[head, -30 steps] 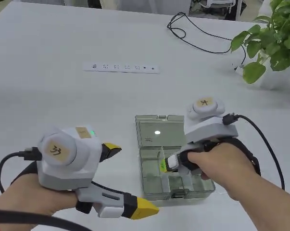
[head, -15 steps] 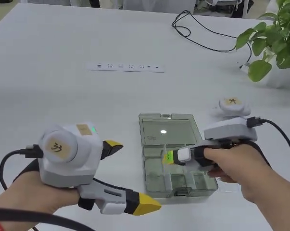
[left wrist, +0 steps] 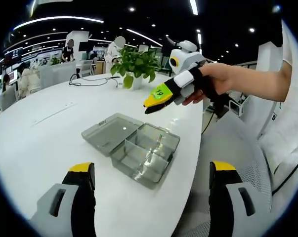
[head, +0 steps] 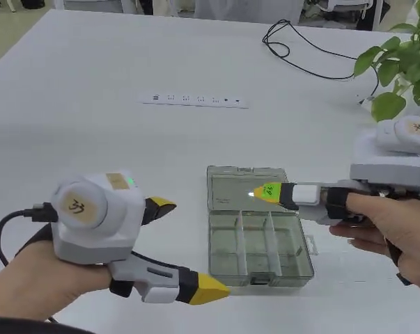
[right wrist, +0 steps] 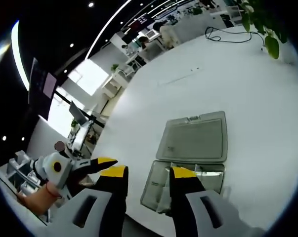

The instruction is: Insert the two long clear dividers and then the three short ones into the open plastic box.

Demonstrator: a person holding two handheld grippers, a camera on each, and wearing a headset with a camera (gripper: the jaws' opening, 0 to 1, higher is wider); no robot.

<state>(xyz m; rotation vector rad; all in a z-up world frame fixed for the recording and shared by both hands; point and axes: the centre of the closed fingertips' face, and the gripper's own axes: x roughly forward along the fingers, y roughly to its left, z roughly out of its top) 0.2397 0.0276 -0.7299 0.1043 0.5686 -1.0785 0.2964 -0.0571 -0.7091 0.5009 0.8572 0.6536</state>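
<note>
The open plastic box (head: 260,277) sits on the white worktop (head: 91,139) with its lid (head: 246,182) laid flat behind it. Two long clear dividers (head: 240,241) stand upright inside and split it into three lanes. The right gripper (head: 269,191) hovers above the lid, its jaws a narrow gap apart with nothing between them, while the left gripper (head: 184,248) hangs just left of the box, jaws spread wide and empty.
</note>
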